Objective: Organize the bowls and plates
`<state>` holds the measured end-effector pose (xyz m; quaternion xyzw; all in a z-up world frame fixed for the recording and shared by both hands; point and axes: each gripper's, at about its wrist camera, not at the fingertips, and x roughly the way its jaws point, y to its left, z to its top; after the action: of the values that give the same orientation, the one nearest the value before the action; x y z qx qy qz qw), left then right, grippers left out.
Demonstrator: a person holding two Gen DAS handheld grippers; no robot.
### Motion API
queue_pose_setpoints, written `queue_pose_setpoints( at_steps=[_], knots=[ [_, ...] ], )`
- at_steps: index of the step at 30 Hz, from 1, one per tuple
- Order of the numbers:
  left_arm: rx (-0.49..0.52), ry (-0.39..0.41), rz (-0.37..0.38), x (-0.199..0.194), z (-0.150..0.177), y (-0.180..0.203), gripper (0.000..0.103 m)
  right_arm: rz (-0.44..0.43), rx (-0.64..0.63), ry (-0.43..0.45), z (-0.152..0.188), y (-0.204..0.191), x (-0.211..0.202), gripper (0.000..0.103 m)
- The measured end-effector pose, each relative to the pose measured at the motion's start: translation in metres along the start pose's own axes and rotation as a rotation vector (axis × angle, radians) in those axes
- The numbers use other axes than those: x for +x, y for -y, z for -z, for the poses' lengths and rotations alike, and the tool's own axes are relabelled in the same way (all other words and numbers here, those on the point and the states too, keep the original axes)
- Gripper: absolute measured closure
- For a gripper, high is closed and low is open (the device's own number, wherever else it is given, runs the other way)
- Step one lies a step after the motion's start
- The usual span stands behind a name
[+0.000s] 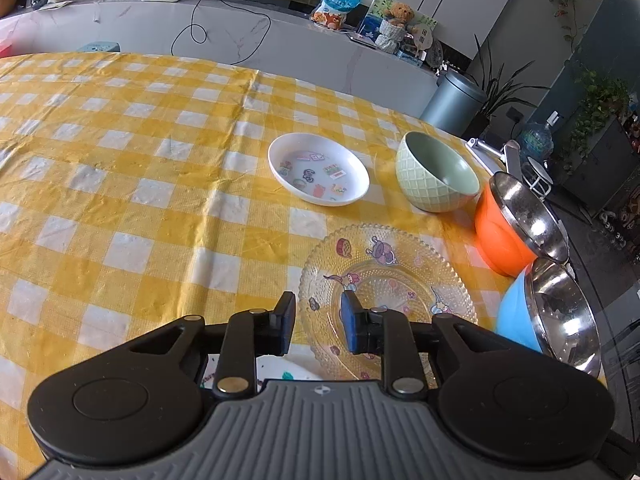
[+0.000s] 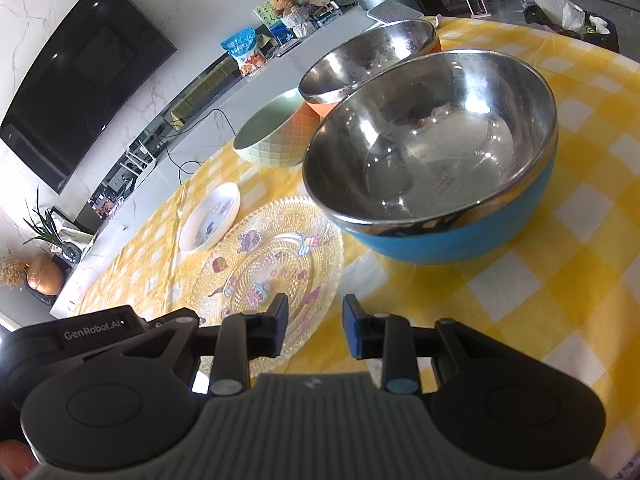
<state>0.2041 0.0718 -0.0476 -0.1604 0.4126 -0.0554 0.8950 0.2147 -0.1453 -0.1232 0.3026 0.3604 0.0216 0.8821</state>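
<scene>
The table wears a yellow and white checked cloth (image 1: 120, 152), a bit wrinkled, and its whole left part is bare, so there is lots of room there. All the dishes sit crowded on the right part. The round table edge curves close behind the bowls, and past it the dark floor drops away. The left gripper (image 1: 317, 320) hangs low over the near rim of the clear glass plate (image 1: 400, 264), with its 2 blue-padded fingers spread apart and nothing between them. This plate is flat, bumpy like little beads, and has cartoon pictures on it. Under the gripper body peeks a bit of another white dish (image 1: 280, 372). Farther back lies the small white plate (image 1: 318, 168), smooth and shallow, with stickers inside. Just beside it stands the pale green bowl (image 1: 436, 172), deep, with a diamond pattern on its outside. Next come the orange bowl (image 1: 504, 236) and the blue bowl (image 1: 516, 316), both shiny metal inside and near the table edge. The right gripper (image 2: 315, 324) is also spread wide and holds nothing. It hovers at the near edge of the glass plate, with the big blue bowl close in front of it. In that view the orange bowl's rim seems to touch the blue one. To the right of the blue bowl the cloth is open too.
</scene>
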Motion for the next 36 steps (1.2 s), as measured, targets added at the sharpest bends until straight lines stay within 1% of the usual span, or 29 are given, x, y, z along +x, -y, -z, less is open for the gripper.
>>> queue_pose_setpoints(
  at_steps=[6,11,13,15,18,21,22,31,36],
  knots=[
    [0.031,-0.009,0.017,0.014,-0.012,-0.002,0.074,0.023,0.014,0.036,-0.004,0.000,0.003,0.073],
    [0.026,-0.020,0.029,0.026,-0.014,-0.006,0.074,0.036,0.011,0.051,-0.009,0.000,0.008,0.075],
    [0.018,-0.021,0.037,0.029,-0.013,-0.009,0.076,0.042,0.011,0.053,-0.010,0.001,0.011,0.080],
    [0.015,-0.014,0.049,0.030,-0.012,-0.010,0.083,0.045,0.010,0.055,-0.011,0.001,0.012,0.084],
    [0.010,-0.008,0.057,0.031,-0.011,-0.012,0.085,0.043,-0.001,0.053,-0.010,0.001,0.013,0.090],
    [0.009,-0.007,0.057,0.031,-0.012,-0.012,0.087,0.045,-0.001,0.054,-0.011,0.002,0.013,0.093],
    [0.010,-0.007,0.059,0.030,-0.012,-0.012,0.087,0.047,0.000,0.054,-0.011,0.002,0.013,0.096],
    [0.016,0.005,0.049,0.021,-0.014,-0.012,0.092,0.028,0.020,0.046,-0.014,0.005,0.012,0.096],
    [0.001,0.011,0.045,0.011,-0.017,-0.018,0.094,-0.006,0.014,0.043,-0.015,0.001,0.010,0.096]
  ],
)
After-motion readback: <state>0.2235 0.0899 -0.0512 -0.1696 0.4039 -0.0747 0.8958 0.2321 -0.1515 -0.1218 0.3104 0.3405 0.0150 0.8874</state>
